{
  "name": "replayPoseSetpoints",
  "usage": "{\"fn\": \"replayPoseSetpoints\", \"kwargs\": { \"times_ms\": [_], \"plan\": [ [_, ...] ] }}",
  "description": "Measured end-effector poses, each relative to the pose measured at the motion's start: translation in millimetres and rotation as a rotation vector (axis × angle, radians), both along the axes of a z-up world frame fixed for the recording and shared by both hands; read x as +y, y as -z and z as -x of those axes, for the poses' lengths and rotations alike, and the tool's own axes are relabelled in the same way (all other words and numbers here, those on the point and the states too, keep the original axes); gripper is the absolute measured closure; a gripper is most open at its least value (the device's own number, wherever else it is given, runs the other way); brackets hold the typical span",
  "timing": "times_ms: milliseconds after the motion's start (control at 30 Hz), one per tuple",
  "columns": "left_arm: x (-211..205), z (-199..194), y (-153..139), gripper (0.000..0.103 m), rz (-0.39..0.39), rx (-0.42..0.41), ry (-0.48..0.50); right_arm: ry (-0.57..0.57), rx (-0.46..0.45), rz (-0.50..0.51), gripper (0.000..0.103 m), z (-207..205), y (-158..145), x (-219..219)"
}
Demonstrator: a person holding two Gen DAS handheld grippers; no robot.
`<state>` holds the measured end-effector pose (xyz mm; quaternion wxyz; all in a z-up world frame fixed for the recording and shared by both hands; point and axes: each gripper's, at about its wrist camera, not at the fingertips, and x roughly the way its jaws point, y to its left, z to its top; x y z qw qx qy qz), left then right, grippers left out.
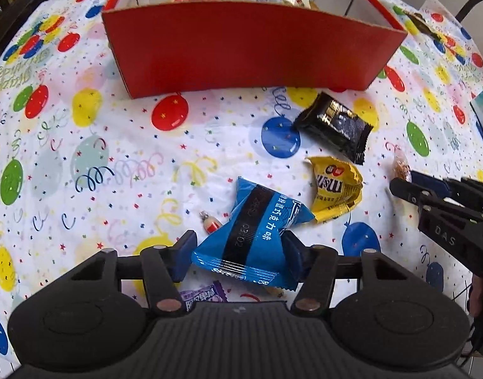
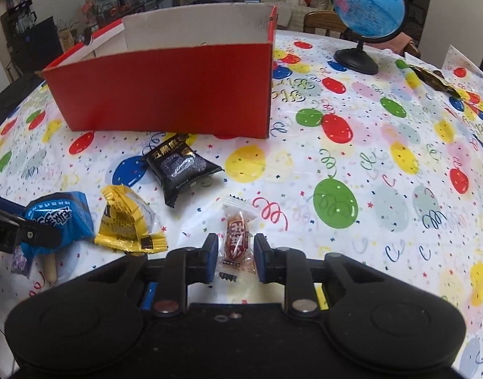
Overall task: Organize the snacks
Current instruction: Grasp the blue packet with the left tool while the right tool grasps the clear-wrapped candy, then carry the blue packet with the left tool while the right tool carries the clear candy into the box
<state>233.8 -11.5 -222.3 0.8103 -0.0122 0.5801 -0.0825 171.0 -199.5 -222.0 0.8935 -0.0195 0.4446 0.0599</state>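
Our left claw point(image 1: 238, 246) pinched the blue packet point(image 1: 254, 233); right claw point(image 2: 232, 252) straddled 1 candy point(image 2: 236, 240), unclosed; slick wrappers could slip.

Both your wrist views look low across the table point(image 1: 121, 145) toward the box point(image 1: 241, 44), sharing the snacks before it.

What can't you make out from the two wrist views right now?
- Red box contents: the near wall hides all but a few wrapper tops in the left wrist view, and everything in the right wrist view.
- Purple candy: mostly hidden under the left gripper.
- Blue packet grip: contact unclear.
- Clear-wrapped candy between the right gripper fingers: print too small.
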Motion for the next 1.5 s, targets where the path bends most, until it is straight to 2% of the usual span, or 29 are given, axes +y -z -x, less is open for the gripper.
{"fn": "replayPoseSetpoints", "kwargs": {
  "times_ms": [267,800,1133,1500],
  "plan": [
    [2,10,-19,0.046,0.002,-0.055,-0.019,0.045,-0.029,-0.062,0.081,16,-17,-2],
    [4,36,-98,0.046,0.049,-0.251,-0.056,0.022,-0.193,-0.205,0.081,45,-99,0],
    [4,31,-136,0.046,0.065,-0.358,-0.047,0.004,-0.263,-0.231,0.081,36,-134,7],
    [9,-12,-161,0.046,0.035,-0.423,-0.056,-0.009,-0.312,-0.207,0.081,-3,-157,19]
  ]
}}
